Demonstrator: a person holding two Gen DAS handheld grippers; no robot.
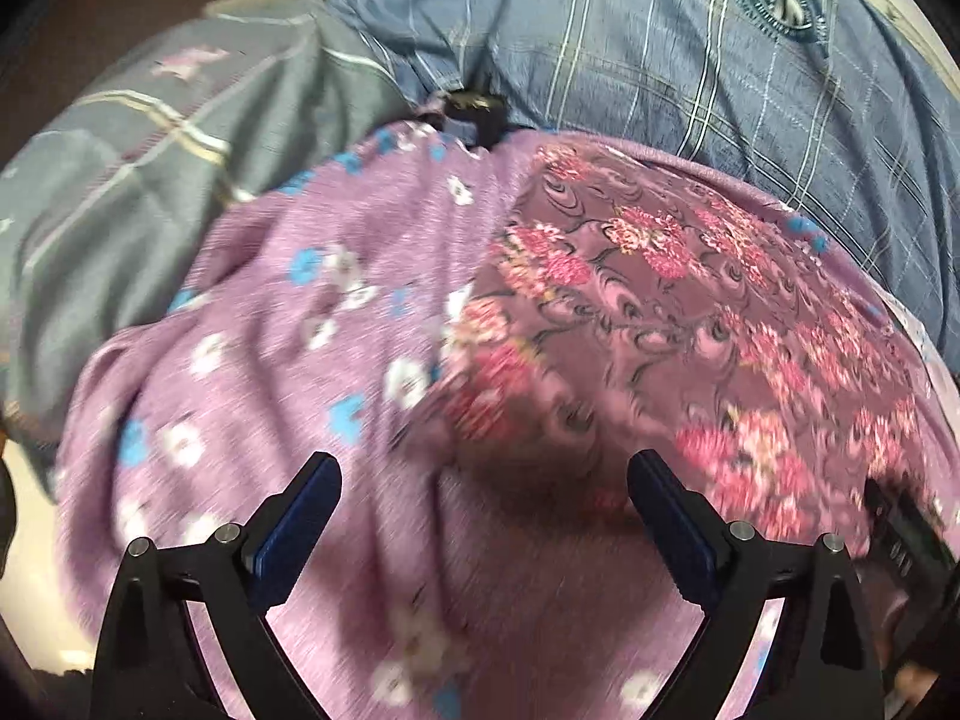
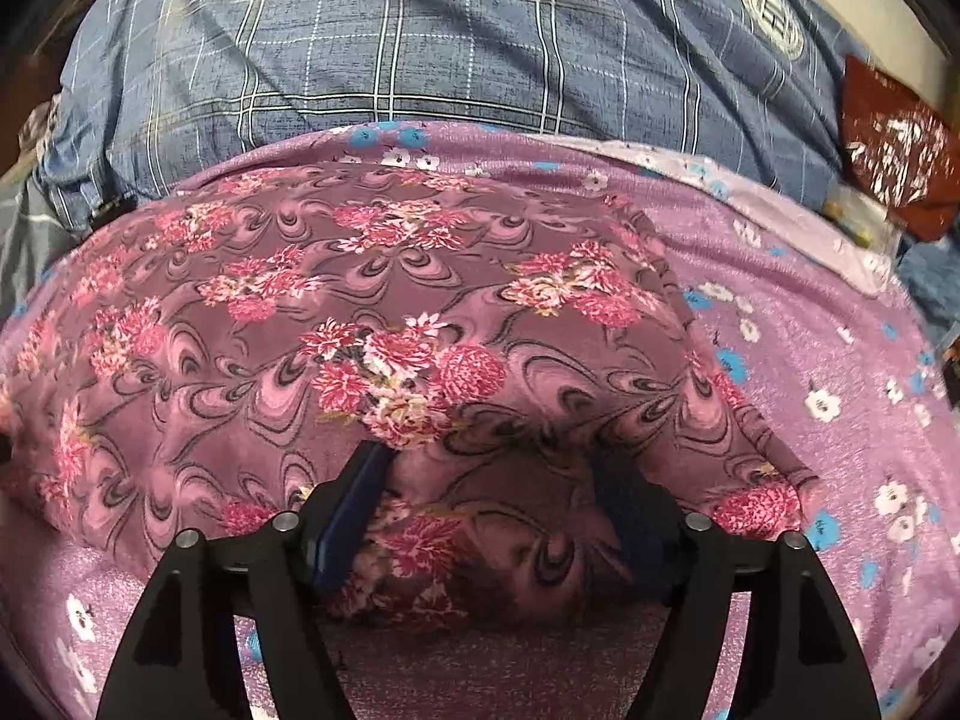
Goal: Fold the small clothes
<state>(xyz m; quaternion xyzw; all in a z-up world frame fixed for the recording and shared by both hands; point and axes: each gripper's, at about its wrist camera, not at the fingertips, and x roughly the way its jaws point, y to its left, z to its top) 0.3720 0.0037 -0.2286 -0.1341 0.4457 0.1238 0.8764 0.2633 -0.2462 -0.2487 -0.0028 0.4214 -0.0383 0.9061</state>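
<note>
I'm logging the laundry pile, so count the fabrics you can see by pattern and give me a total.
Dark pink floral garment with swirl print: 1
Lilac cloth with blue and white flowers: 1
Blue plaid fabric: 1
Grey striped fabric: 1
Total: 4
The right gripper has the garment's near edge between its fingers; how tightly is unclear.

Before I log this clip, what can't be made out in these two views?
- Left view: motion blur smears the dark pink rose-print garment near the left hand-held gripper.
- Right view: that garment covers one pad of the right hand-held gripper, so its grip is unclear.
- Right view: the red patterned item is cut off by the edge, blurred.
</note>
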